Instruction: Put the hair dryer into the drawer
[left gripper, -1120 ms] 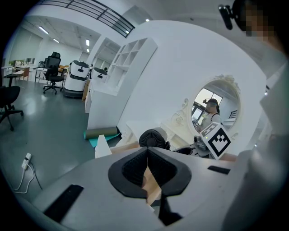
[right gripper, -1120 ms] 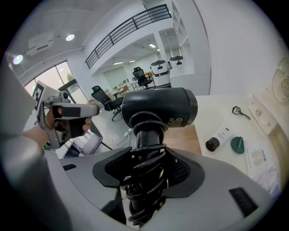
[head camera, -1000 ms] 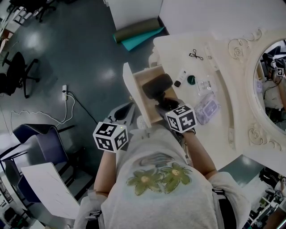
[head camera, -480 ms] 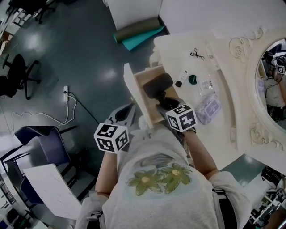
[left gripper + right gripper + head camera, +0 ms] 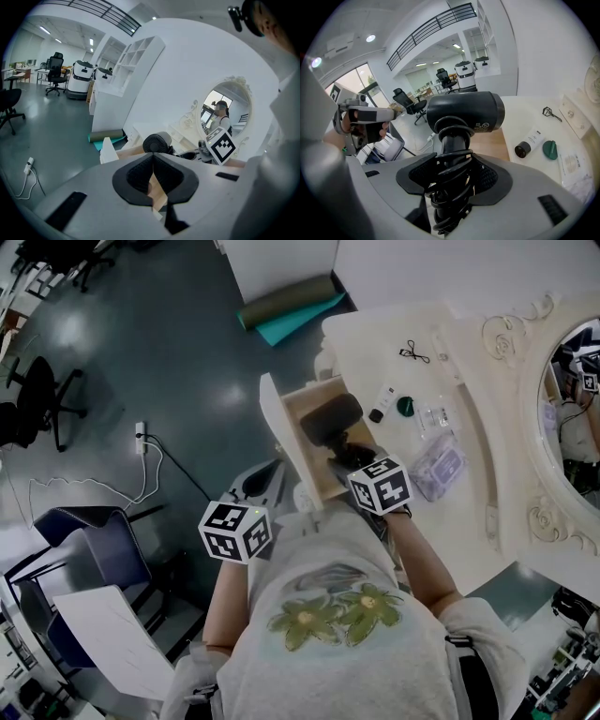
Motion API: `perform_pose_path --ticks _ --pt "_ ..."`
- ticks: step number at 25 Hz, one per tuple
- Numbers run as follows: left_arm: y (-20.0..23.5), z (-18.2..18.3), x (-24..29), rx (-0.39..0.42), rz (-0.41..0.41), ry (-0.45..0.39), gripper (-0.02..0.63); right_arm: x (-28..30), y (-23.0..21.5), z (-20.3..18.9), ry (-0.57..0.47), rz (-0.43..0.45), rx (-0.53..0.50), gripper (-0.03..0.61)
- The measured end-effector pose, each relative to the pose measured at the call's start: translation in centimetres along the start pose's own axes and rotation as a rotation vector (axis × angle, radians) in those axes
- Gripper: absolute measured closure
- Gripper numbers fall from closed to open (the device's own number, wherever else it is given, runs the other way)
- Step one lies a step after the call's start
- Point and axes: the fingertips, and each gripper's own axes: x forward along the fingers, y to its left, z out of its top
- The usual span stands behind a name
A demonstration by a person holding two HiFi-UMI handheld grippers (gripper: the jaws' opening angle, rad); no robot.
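Little has changed over the last second. The hair dryer (image 5: 330,418) sits at the same spot over the open drawer (image 5: 314,470), and the right gripper (image 5: 452,180) has not shifted against it. The left gripper (image 5: 152,159) has sunk a touch lower and drifted slightly to the right in the head view, and the whole head view has slid a little, so the mirror (image 5: 572,409) now lies nearer the picture's edge.

In the right gripper view, the right gripper's jaws are clamped on the dryer's black handle, with the coiled cord wound round the handle between them. The barrel lies crosswise above the jaws, with the drawer's wooden bottom behind it. We cannot tell whether the dryer touches the wood. The left gripper's jaws meet at their tips with nothing between them. It is held low, well apart from the drawer's white front.

As for writing, the barrel carries a small white round symbol with a line of print beside it, too fine for us to read. On the dressing table (image 5: 394,324), a black-capped tube (image 5: 528,142) has a white label with unreadable print, and a green cap (image 5: 550,150) lies just beside it.
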Motion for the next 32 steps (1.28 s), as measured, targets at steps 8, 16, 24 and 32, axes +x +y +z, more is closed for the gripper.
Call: perform_pose_path --ticks 8,16,24,32 --pt "0.2 -0.2 0.3 -0.009 0.003 0.007 0.603 0.5 -0.4 -0.2 0.011 0.003 0.006 0.351" --pt "0.2 -0.1 0.8 -0.013 0.005 0.015 0.603 0.9 -0.9 -0.3 0.022 0.005 0.009 0.351" --pt "0.2 -0.1 0.9 -0.013 0.007 0.016 0.604 1.3 -1.3 -0.2 0.018 0.002 0.011 0.351" --pt "0.3 -0.4 0.9 -0.020 0.010 0.021 0.604 1.6 -1.4 -0.5 0.029 0.004 0.011 0.351"
